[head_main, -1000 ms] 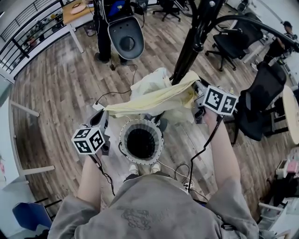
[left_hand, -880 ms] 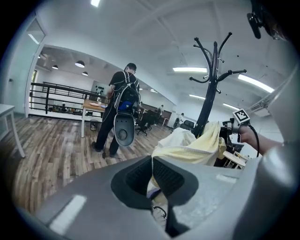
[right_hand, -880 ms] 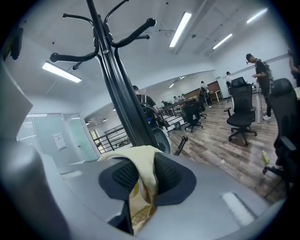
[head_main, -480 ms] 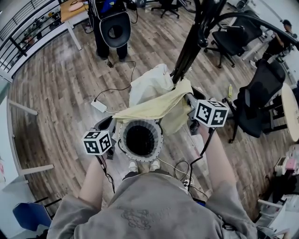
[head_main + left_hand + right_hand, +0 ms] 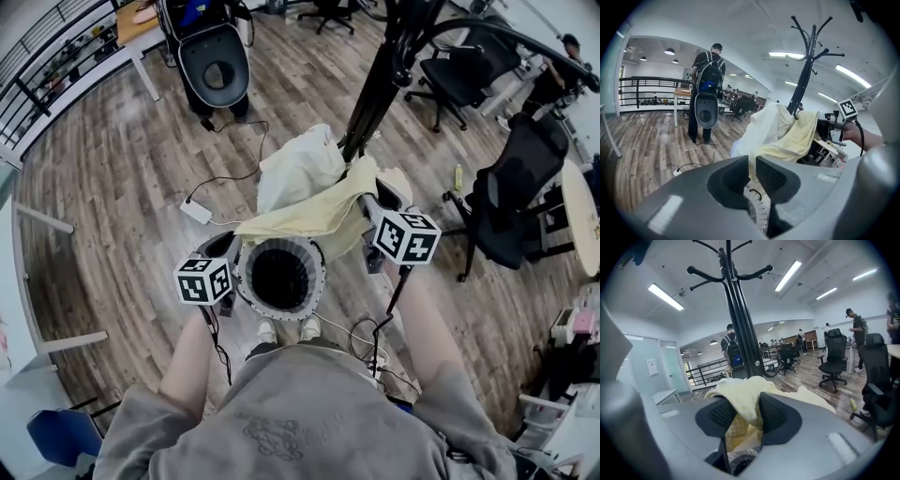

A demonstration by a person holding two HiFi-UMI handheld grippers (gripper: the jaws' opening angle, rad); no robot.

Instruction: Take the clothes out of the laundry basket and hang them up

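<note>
Before the coat stand (image 5: 375, 84), our hanging target | yellow cloth (image 5: 300, 217) stretched over laundry basket (image 5: 246, 281) for draping | left gripper (image 5: 232, 244) clamps one end | right gripper (image 5: 368, 202) jaws just opening, cloth loose between

A wood-plank floor (image 5: 112, 169) fills the head view, with a black cable (image 5: 230, 178) and a white power brick (image 5: 196, 211) lying left of centre. A black rail (image 5: 42, 89) crosses the upper left corner, with a white-legged table (image 5: 129, 28) beside it. Black office chairs (image 5: 511, 211) stand at the right and upper right, and a pale round table (image 5: 581, 220) cuts the right edge. A blue chair (image 5: 58, 433) sits at lower left. In the right gripper view, strip lights (image 5: 787, 275) run across a white ceiling (image 5: 825, 268), and a glass partition (image 5: 670, 369) stands at left.
</note>
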